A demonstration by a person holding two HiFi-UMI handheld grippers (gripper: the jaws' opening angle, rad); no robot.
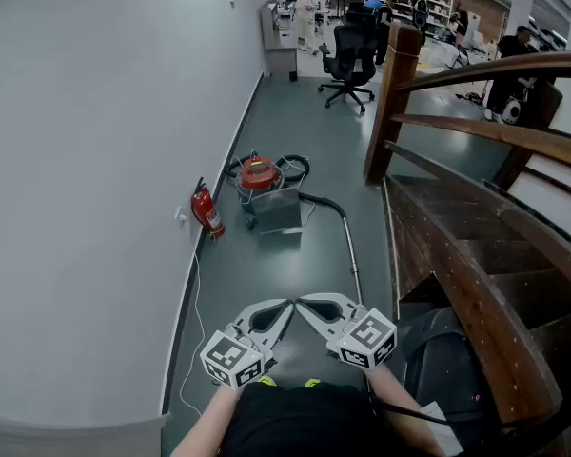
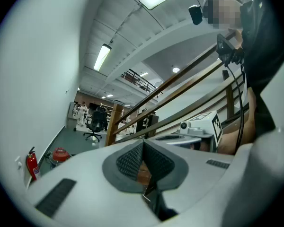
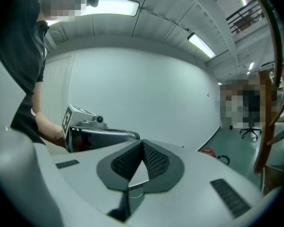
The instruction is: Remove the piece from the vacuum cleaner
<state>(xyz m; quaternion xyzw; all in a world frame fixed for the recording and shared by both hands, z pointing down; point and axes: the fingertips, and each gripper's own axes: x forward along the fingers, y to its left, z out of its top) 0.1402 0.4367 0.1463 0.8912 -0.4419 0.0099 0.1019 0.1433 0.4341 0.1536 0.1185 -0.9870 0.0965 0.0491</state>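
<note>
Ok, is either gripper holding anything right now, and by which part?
Nothing is held. The left gripper and right gripper are both shut with empty jaws; the vacuum cleaner stands untouched farther along the floor.

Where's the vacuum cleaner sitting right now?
In the head view the vacuum cleaner stands on the floor ahead, near the left wall, just right of a red fire extinguisher; its long tube lies alongside the wooden staircase.
</note>
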